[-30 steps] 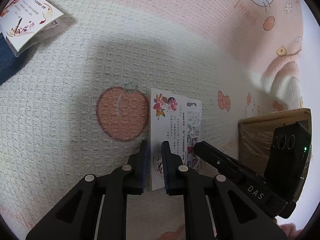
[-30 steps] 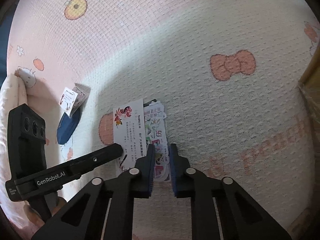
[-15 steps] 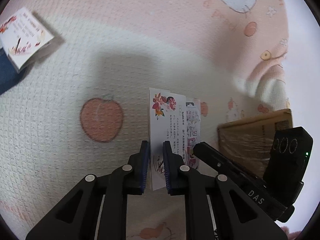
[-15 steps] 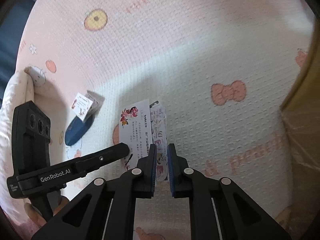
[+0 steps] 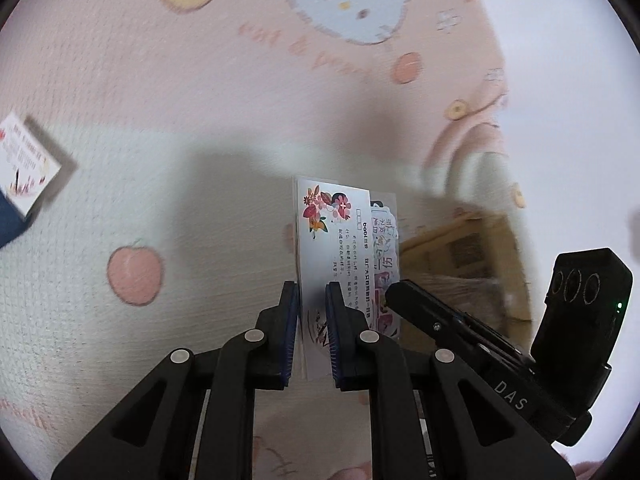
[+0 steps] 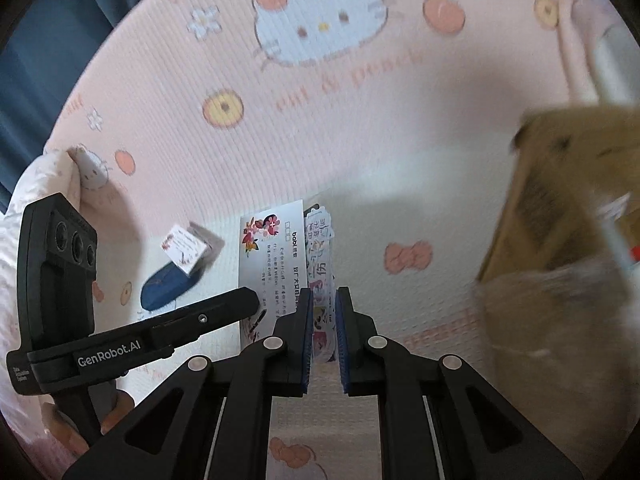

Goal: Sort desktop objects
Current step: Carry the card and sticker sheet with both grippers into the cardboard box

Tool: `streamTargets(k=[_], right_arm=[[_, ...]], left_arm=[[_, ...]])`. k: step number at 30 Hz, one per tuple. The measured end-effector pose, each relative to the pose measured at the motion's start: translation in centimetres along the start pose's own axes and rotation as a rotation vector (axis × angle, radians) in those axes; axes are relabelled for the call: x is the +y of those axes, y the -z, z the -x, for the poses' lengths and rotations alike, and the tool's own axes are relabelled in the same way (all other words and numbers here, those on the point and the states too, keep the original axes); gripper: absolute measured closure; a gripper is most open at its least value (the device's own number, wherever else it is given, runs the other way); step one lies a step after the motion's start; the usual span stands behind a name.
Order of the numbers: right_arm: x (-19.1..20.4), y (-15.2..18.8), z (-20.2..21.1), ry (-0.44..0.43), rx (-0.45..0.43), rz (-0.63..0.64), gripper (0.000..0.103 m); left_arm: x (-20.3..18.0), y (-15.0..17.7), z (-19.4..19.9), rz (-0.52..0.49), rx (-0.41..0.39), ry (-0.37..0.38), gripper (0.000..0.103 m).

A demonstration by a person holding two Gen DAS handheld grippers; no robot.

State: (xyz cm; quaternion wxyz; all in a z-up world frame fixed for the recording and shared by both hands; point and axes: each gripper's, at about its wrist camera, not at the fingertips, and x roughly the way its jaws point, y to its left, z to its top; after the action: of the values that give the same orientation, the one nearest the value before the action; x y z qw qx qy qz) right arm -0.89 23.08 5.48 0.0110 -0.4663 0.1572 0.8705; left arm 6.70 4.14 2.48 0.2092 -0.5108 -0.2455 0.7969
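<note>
Pink-and-cream waffle-knit blanket (image 5: 200, 92) covers the whole work surface: ribbed weave, printed cartoon cat faces, peaches, bows, yellow rounds.

Left gripper (image 5: 311, 300): black plastic linkage arms, silver pivot pins, blue ribbed pads. Jaws narrow, clamped on the lower edge of a white glossy card (image 5: 334, 236), flat rectangle with a floral print at the top corner and columns of small black text. Card stands upright in the jaws, clear of the blanket.

Right gripper (image 6: 323, 300): same build, jaws narrow, pinching a sticker sheet (image 6: 320, 248), a thin glossy strip with irregular die-cut outlines and colourful cartoon graphics. The sheet sits just beside the card on its right, edges overlapping or touching; cannot tell which lies in front. Both grippers hold side by side, fingertips near each other. Each wrist view shows the other gripper's black body with a three-lens camera block.

Second card (image 6: 185, 249): small white rectangle, same floral style, lying tilted on top of a dark blue oval fabric pouch (image 6: 170, 286), left of the grippers, well apart from them.

Cardboard box (image 6: 560, 208): brown, boxy, motion-blurred, right side of the blanket; clear film or tape looks wrapped on its lower part. Contents not readable.

Blanket edge folds into a soft padded roll at far left in the right wrist view.
</note>
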Motion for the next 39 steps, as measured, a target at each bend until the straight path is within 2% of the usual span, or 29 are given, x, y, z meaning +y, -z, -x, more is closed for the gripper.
streamTargets(k=[6, 12, 18, 24, 28, 31, 34, 39], right_arm=[[0.4, -1.0, 6.1, 0.041, -0.114, 0.043, 0.094], [-2.4, -2.1, 10.9, 0.113, -0.193, 0.008, 0.094], [-7.5, -2.9, 14.7, 0.177, -0.208, -0.092, 0.094], [-11.6, -3.3, 16.8, 0.263, -0.197, -0.126, 0.094], [-15.4, -3.9, 17.6, 0.288, -0.144, -0.175, 0.094], [-18.4, -4.3, 18.4, 0.287, -0.126, -0.227, 0.094], [-20.4, -4.6, 18.8, 0.315, -0.111, -0.230, 0.094], [-23.4, -5.3, 18.0, 0.359, -0.027, -0.231, 0.094]], left_arm=[[-5.2, -1.0, 1.4, -0.081, -0.046, 0.057, 0.087], [-11.1, -1.7, 0.1, -0.152, -0.033, 0.123, 0.087], [-16.7, -1.7, -3.9, -0.225, 0.079, 0.169, 0.087], [-21.9, -1.5, -7.8, -0.298, 0.173, 0.143, 0.087], [-24.5, -1.3, -11.6, -0.260, 0.296, 0.121, 0.087], [-26.3, -1.0, -14.3, -0.272, 0.369, 0.110, 0.087], [-27.3, -0.5, -16.6, -0.247, 0.423, 0.105, 0.087], [-28.1, 0.8, -20.1, -0.203, 0.487, 0.061, 0.087]])
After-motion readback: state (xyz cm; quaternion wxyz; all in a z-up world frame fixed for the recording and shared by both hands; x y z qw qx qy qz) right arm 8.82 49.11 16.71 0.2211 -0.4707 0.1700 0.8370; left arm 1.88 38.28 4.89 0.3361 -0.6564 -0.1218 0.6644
